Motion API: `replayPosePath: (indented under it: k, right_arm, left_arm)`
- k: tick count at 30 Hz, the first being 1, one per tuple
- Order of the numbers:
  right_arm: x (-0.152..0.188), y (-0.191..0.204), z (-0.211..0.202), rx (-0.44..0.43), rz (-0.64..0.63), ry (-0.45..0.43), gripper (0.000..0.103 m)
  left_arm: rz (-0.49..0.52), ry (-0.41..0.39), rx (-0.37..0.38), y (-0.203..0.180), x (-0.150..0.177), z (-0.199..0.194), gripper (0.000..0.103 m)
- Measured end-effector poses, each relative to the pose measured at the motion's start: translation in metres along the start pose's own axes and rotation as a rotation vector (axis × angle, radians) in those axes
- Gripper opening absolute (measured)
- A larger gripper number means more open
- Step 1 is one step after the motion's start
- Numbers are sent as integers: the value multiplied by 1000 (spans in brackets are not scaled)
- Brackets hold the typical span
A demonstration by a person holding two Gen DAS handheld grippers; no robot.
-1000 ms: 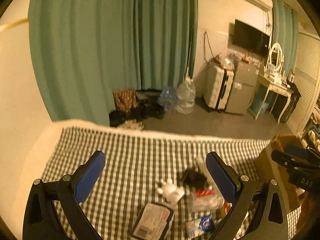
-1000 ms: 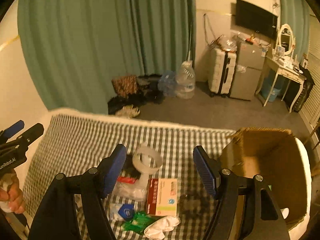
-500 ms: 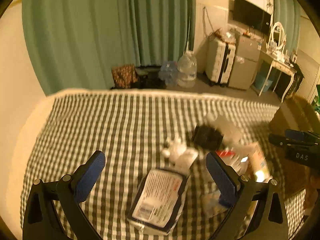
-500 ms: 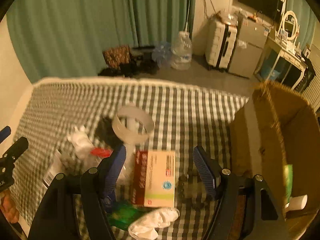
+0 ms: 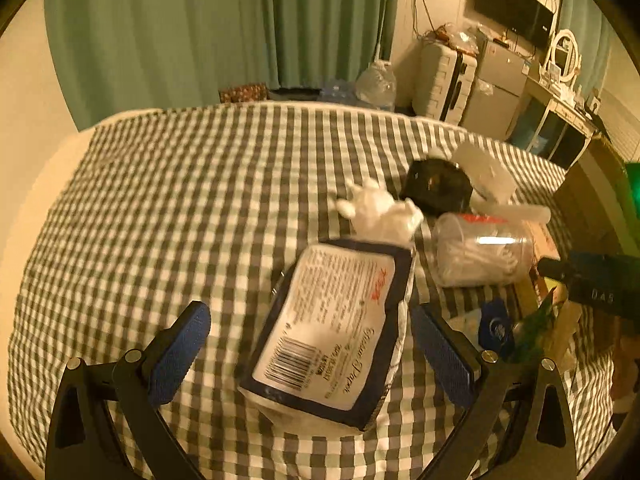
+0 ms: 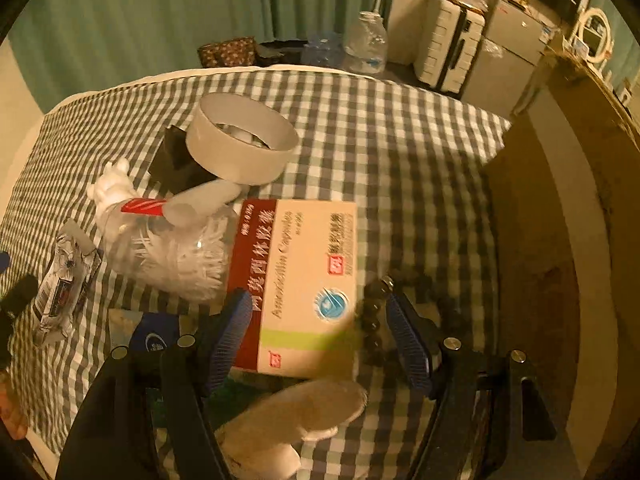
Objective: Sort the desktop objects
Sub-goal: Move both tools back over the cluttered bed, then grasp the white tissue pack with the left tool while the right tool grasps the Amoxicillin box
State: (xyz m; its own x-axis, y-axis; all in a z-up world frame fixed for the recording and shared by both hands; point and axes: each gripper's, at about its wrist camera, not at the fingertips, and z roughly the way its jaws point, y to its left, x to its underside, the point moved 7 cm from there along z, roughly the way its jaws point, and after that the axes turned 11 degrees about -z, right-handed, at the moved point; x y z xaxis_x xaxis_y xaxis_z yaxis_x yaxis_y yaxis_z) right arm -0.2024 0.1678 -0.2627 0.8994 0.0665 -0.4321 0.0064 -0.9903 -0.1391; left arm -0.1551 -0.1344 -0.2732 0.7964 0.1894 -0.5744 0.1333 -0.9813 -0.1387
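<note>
Over the checked bedcover [image 5: 192, 184], 2 handheld tongs hang above a loose heap of small things waiting to be sorted. Between the wide-open jaws of the left gripper [image 5: 310, 344] lies a flat tissue pack [image 5: 332, 328], label up; the pads are clear of its sides and nothing is held. Spread just as wide and equally empty, the right gripper [image 6: 320, 332] straddles the near end of a medicine box [image 6: 304, 284], with a dark bead string [image 6: 372, 320] just beside its right finger. This lining-up probably means each tong is about to take its own item. Around these lie a clear jar of cotton swabs [image 6: 176, 248], a tape roll [image 6: 240, 140], a black pouch [image 5: 438, 188] and crumpled white tissue [image 5: 380, 210], touching or overlapping. At the right stands an open cardboard box [image 6: 560, 208], likely the sorting bin. Behind the bed hang green curtains [image 5: 224, 28]; a suitcase [image 5: 444, 76] and a water jug [image 5: 378, 80] sit on the floor.
</note>
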Motion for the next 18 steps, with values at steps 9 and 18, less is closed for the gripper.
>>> replayPosePath:
  k: [9, 18]
  right_arm:
    - [-1, 14, 13, -42, 18, -11, 70]
    - [3, 26, 10, -31, -36, -28, 71]
  left_arm:
    - [29, 30, -10, -3, 11, 19, 103]
    - [20, 64, -19, 5, 24, 33, 103]
